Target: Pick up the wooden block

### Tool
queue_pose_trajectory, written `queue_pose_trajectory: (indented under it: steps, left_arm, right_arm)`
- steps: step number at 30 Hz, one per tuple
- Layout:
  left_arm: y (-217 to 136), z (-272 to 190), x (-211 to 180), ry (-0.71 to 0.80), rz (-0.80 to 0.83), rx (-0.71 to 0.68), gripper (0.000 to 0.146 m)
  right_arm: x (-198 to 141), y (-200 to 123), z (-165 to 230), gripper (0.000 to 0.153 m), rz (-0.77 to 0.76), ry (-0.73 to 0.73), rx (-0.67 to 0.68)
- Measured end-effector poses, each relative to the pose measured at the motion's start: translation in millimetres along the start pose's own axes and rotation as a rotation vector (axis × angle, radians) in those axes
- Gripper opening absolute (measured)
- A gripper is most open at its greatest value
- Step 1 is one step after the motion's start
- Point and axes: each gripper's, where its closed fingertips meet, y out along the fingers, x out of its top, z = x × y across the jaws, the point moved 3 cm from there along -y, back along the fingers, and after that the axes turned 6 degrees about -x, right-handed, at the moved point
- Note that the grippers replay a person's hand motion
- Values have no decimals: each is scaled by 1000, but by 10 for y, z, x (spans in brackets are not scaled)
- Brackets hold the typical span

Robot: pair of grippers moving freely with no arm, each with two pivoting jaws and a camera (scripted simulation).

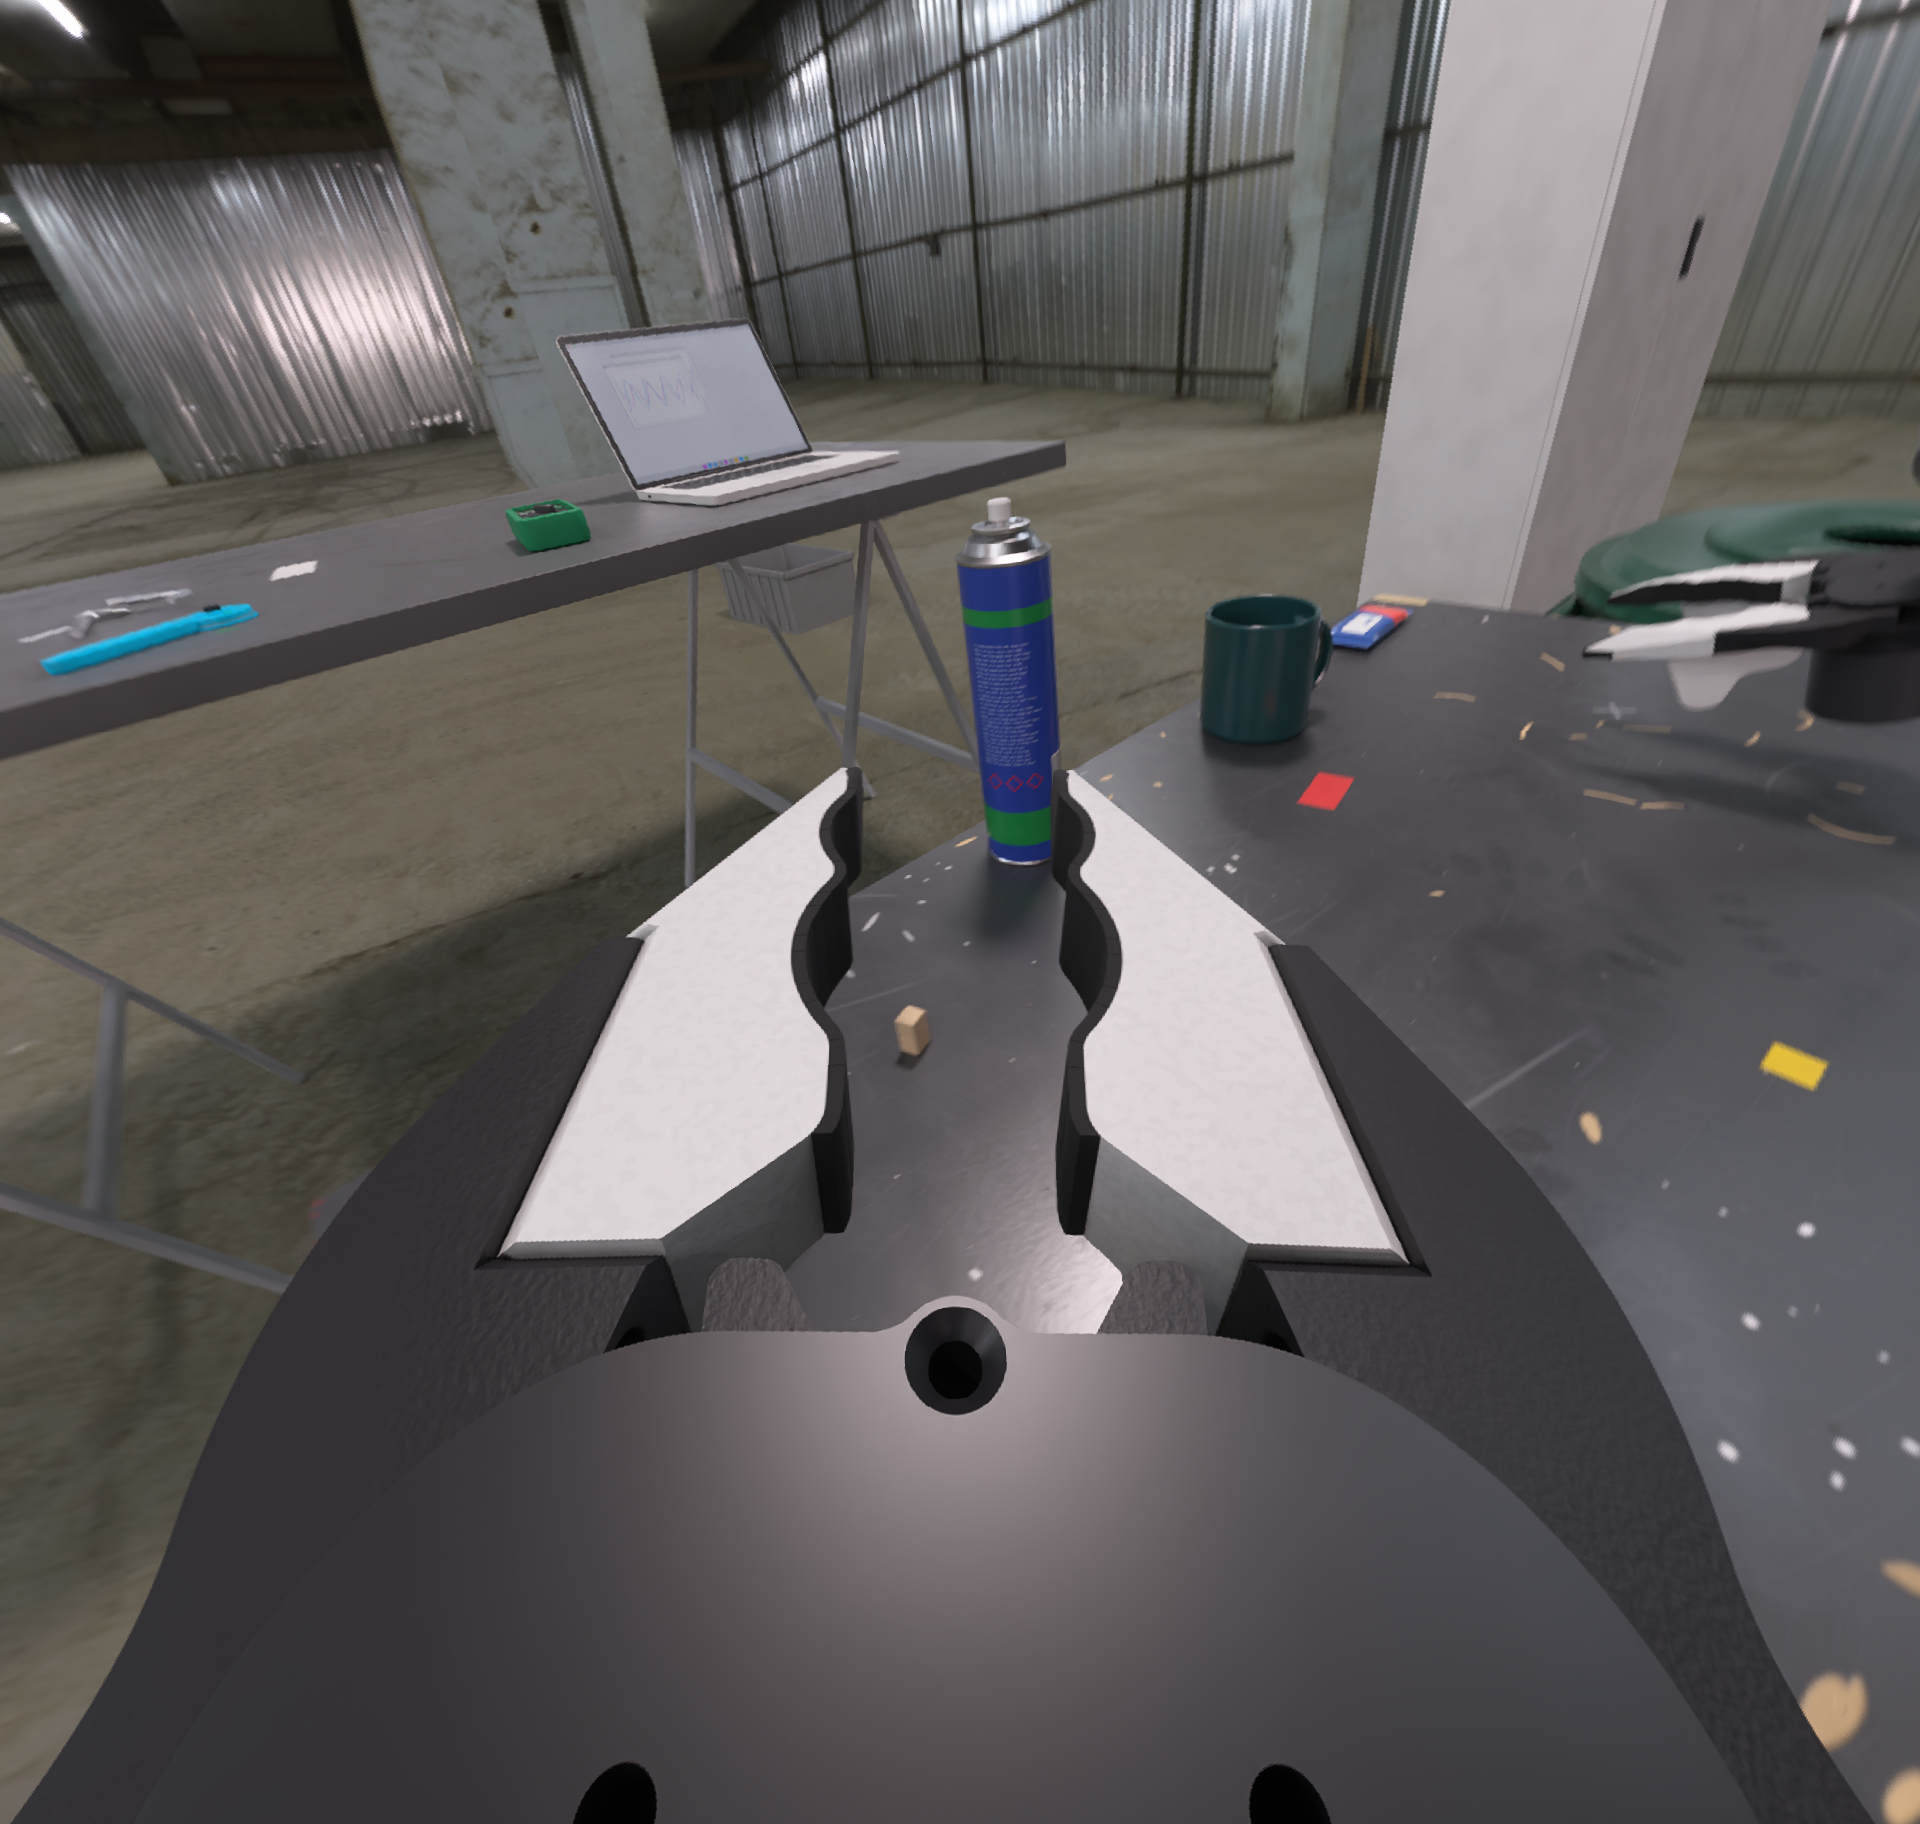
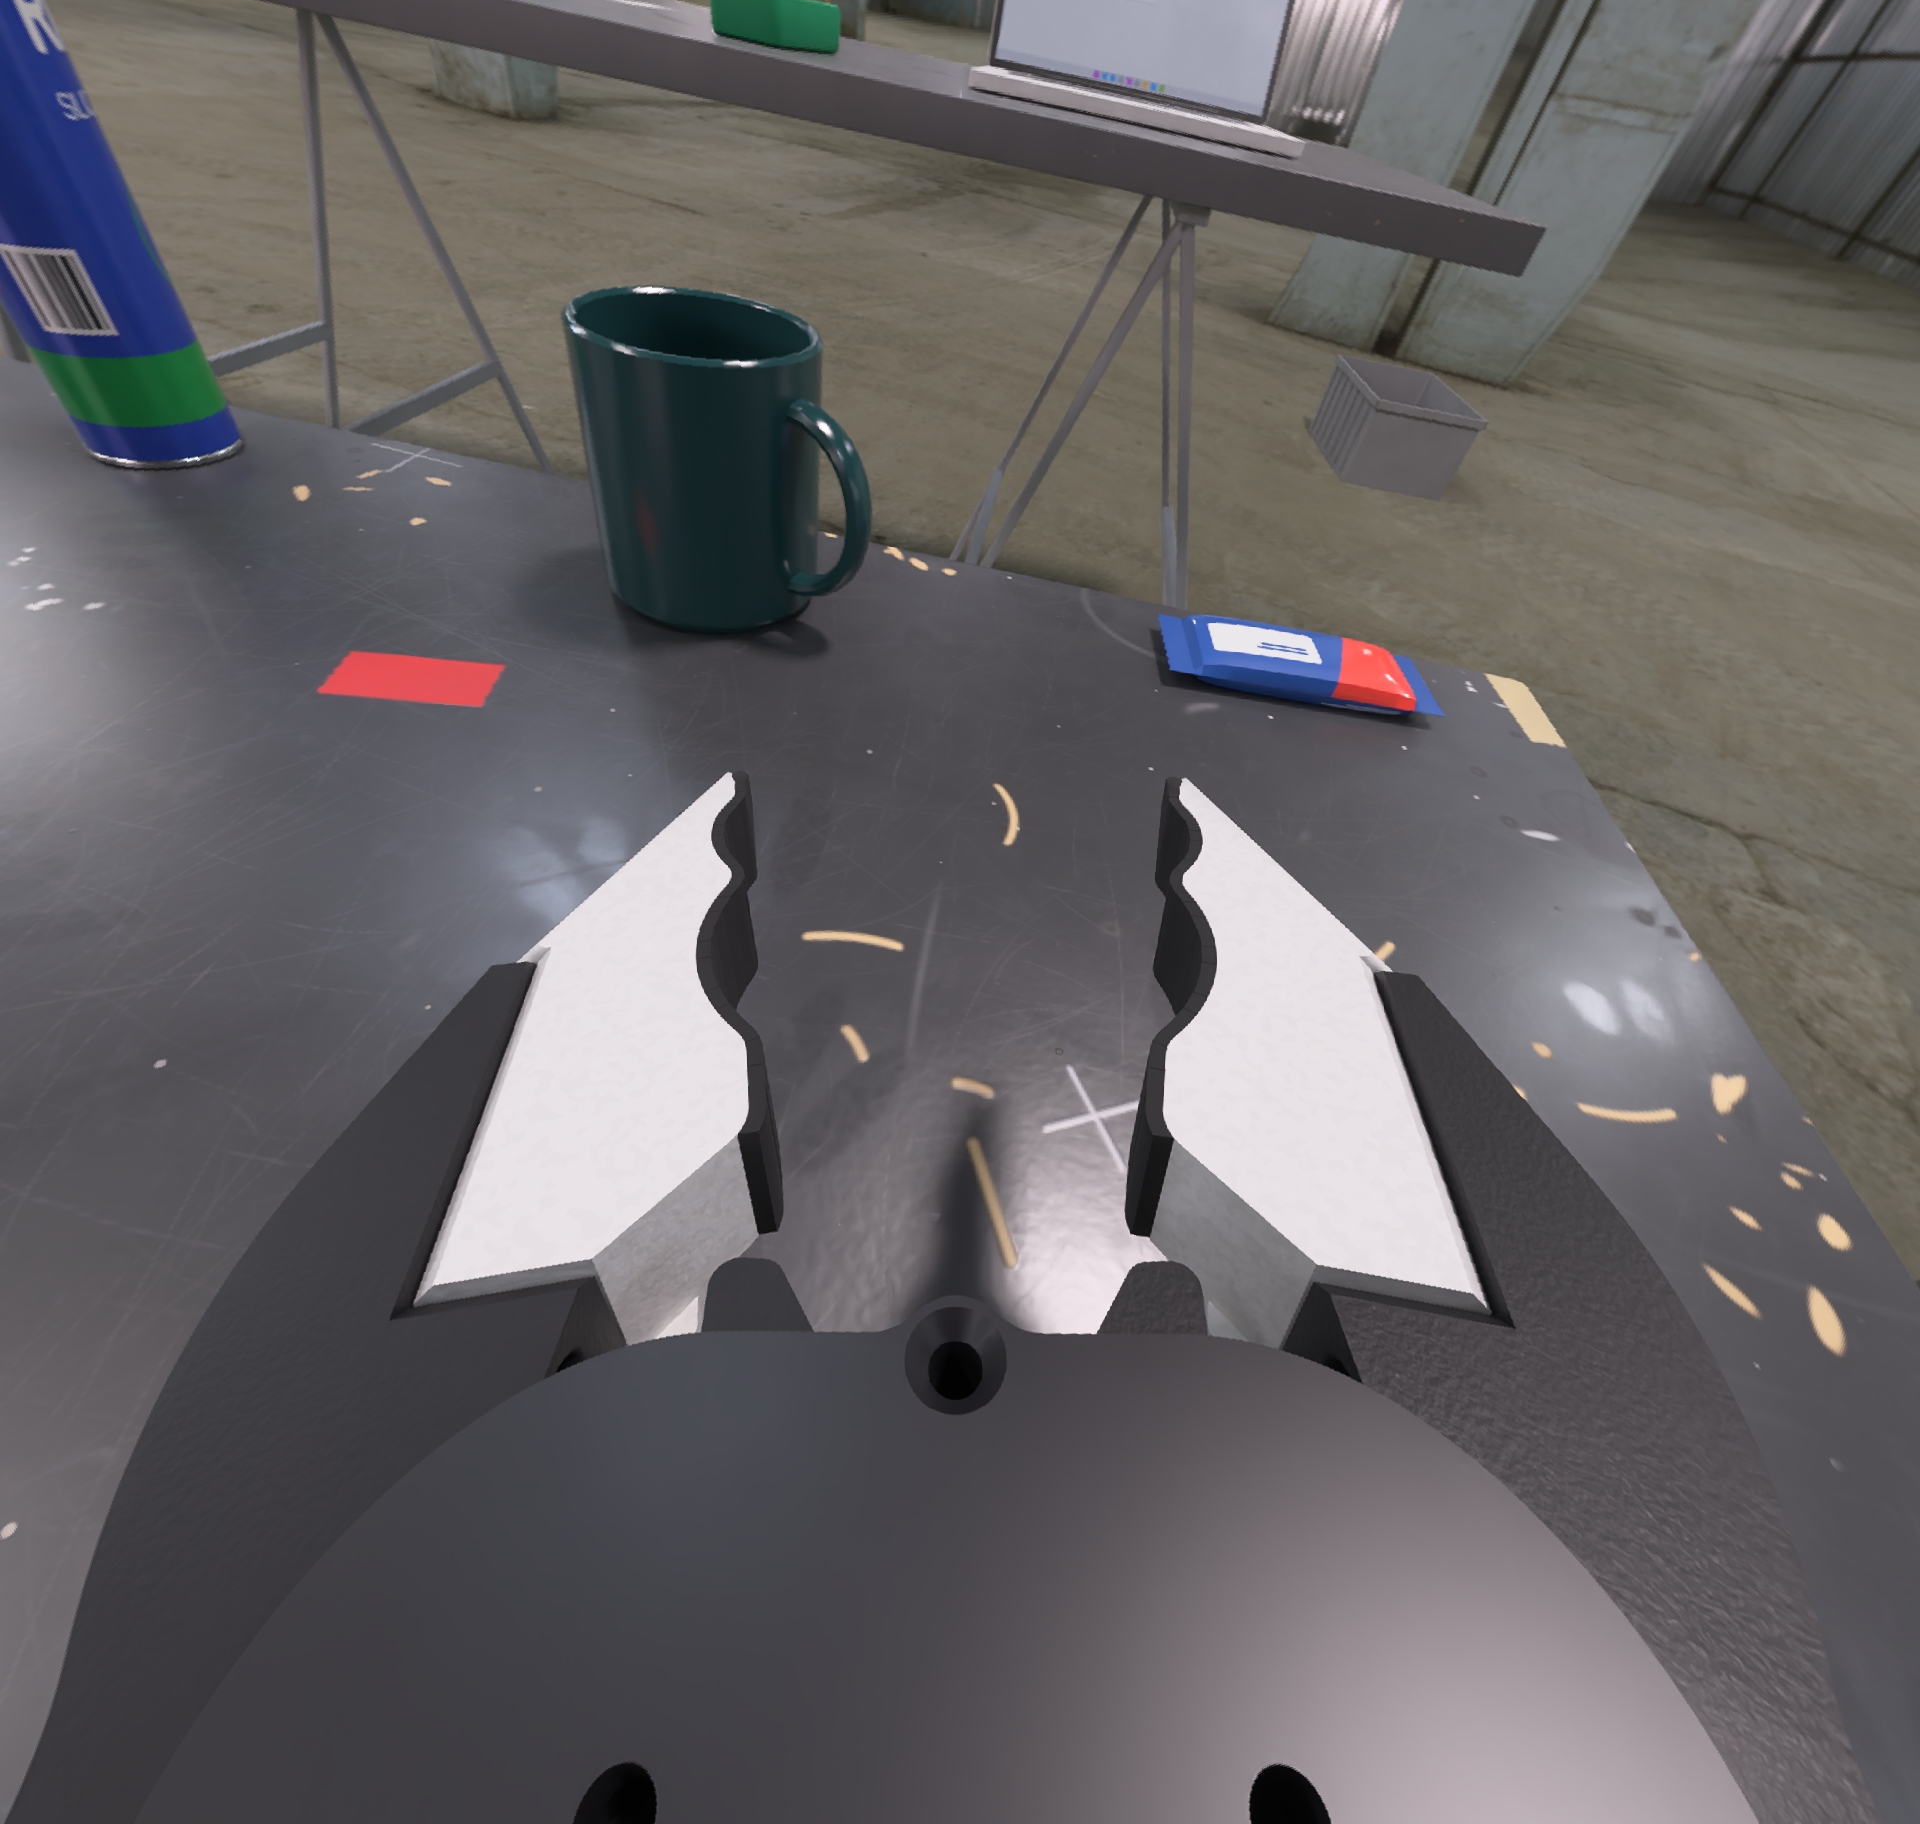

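A small pale wooden block [image 1: 911,1029] lies on the dark table [image 1: 1455,943] near its left edge. In the left wrist view it shows between my left gripper's two fingers, well below and beyond them. My left gripper [image 1: 957,787] is open and empty, above the block. My right gripper [image 2: 951,787] is open and empty over the table's middle; it also shows at the far right of the left wrist view [image 1: 1605,619]. The block is not in the right wrist view.
A blue spray can [image 1: 1006,683] stands just beyond the block, also seen at far left [image 2: 99,247]. A dark green mug [image 2: 707,455], a blue and red packet [image 2: 1299,668], a red patch [image 2: 412,678] and a yellow patch [image 1: 1794,1065] are on the table. A second table [image 1: 727,517] with a laptop stands behind.
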Motion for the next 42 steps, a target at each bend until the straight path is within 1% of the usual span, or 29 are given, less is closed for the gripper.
queue_pose_trajectory:
  steps: [1,3,6,9,11,13,15,16,19,23,27,30,36,42]
  left_arm:
    - [-37,41,32,20,23,-2,32]
    - [-47,147,27,39,119,-14,32]
    - [50,323,-51,65,248,-43,45]
    - [221,471,-212,65,364,-75,49]
    - [347,513,-358,22,445,-136,49]
    - [470,532,-477,-54,502,-192,49]
    - [552,554,-567,-100,542,-208,49]
    - [577,576,-593,-106,557,-194,48]
    - [591,592,-579,-136,544,-141,48]
    - [509,441,-479,-185,484,-116,48]
    - [336,261,-463,-153,493,-60,47]
    - [204,131,-470,-148,496,-6,43]
    - [23,-195,-501,-139,502,24,45]
    - [4,-384,-501,-117,453,15,44]
  right_arm:
    - [-4,-1,-10,78,3,2,-9]
    - [-11,0,-16,79,10,-2,-19]
    - [-21,7,-2,79,20,-19,-22]
    - [-25,11,17,78,24,-37,-21]
    - [-30,5,29,78,28,-44,-21]
    - [-29,-6,40,76,27,-48,-23]
    - [-25,-15,50,75,20,-50,-16]
    - [-23,-16,54,74,19,-48,-11]
    - [-15,-22,56,74,13,-31,8]
    - [11,-46,81,73,-12,-4,43]
    - [17,-62,127,72,-15,33,102]
    - [12,-73,136,70,-2,81,134]
    - [34,-111,153,70,-19,130,167]
    - [94,-163,221,70,-40,169,200]
